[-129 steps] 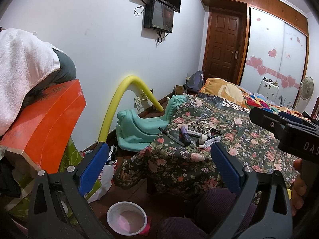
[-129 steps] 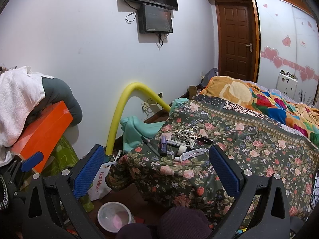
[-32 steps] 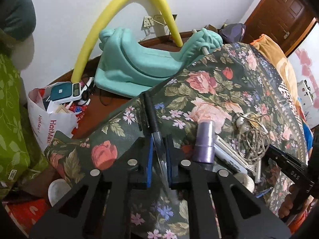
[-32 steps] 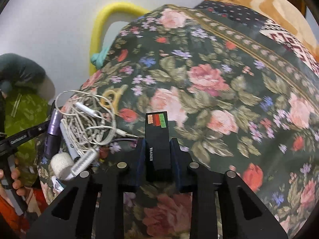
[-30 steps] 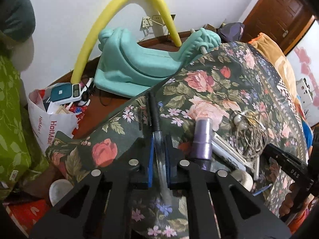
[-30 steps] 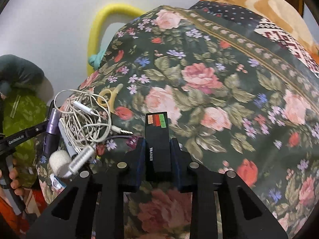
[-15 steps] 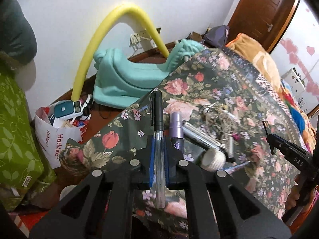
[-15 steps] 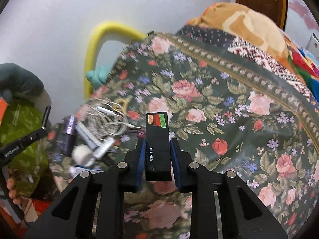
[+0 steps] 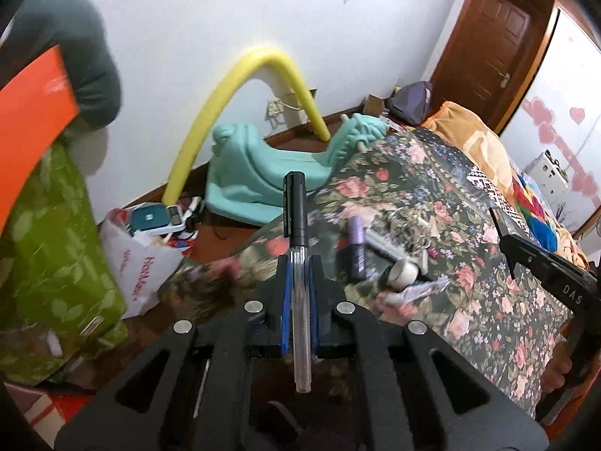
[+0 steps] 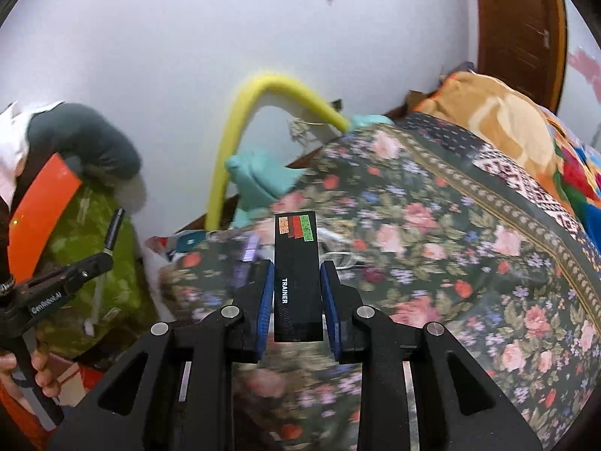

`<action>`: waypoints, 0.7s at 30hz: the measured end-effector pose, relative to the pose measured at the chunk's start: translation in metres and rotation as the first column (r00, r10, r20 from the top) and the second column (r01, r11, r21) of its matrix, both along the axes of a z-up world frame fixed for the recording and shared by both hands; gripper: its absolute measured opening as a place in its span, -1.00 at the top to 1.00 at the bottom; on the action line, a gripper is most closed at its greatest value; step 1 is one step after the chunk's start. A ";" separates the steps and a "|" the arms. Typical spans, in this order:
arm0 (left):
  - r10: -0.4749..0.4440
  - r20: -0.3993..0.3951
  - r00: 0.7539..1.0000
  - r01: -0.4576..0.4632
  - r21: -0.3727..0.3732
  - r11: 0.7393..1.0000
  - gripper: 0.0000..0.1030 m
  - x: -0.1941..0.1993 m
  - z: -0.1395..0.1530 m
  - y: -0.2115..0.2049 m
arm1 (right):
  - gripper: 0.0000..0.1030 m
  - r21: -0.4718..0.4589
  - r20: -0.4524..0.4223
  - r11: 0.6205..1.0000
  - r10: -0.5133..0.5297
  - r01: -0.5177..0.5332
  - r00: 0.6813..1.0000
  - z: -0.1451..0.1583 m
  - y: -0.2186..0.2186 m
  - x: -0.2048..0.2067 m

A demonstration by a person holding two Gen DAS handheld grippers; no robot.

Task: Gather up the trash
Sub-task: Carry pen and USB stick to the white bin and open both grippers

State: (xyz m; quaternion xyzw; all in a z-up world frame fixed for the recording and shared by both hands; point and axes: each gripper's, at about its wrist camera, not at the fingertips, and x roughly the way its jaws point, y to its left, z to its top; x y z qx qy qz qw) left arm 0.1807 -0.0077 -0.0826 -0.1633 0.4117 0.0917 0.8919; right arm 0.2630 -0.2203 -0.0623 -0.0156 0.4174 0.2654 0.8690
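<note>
Pen [image 9: 296, 240] w/ left; box [image 10: 298, 278] right.

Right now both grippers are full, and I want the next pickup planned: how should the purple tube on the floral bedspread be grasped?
Grip the purple tube across its middle, coming from above with fingers either side of its long axis. It lies flat on the floral bedspread; the roll of tape and tangled earphone cable crowd its right side, so approach from its left.
</note>
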 end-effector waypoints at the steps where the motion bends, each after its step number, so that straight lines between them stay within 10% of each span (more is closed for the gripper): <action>1: 0.010 0.000 1.000 -0.010 -0.001 1.000 0.86 -0.009 0.000 0.005 | 0.56 0.004 0.000 1.000 0.014 -0.014 1.000 0.002 0.007 -0.006; 21: 0.140 -0.165 0.976 -0.144 -0.009 0.990 0.86 -0.128 -0.066 0.096 | 0.56 -0.026 -0.104 0.936 0.346 -0.350 0.932 -0.039 0.178 -0.108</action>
